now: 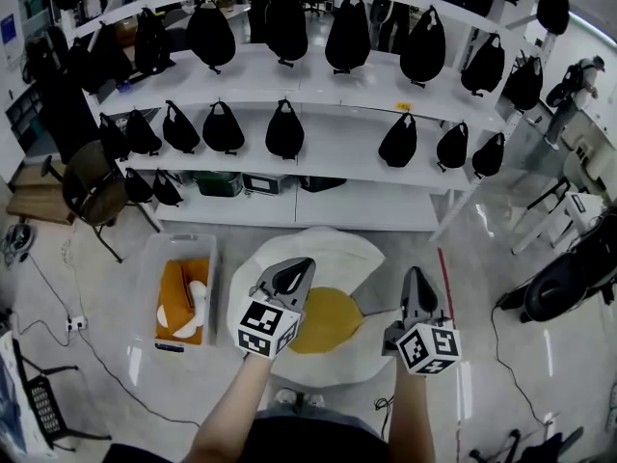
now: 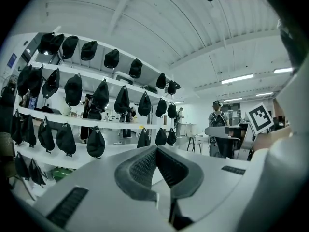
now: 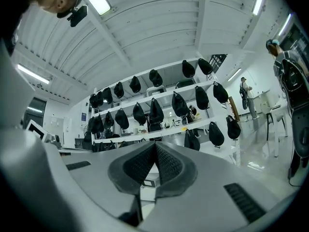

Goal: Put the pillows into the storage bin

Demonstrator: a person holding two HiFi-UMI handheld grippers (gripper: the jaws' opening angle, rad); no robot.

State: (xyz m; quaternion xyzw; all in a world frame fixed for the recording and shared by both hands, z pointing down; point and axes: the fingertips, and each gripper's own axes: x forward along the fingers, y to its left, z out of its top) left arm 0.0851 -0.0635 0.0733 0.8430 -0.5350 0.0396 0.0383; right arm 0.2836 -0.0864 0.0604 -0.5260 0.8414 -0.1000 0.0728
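Jaws: left hand-held gripper (image 1: 294, 270), right hand-held gripper (image 1: 416, 276) both pressed together, empty;
Yellow pillow (image 1: 326, 318): below, between them, nearer left;
Storage bin (image 1: 152, 258): farther left

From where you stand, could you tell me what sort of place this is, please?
Most likely a lab or demo workspace, not a home: long white shelves hung with rows of black bags, a glossy floor, and a clear storage bin.
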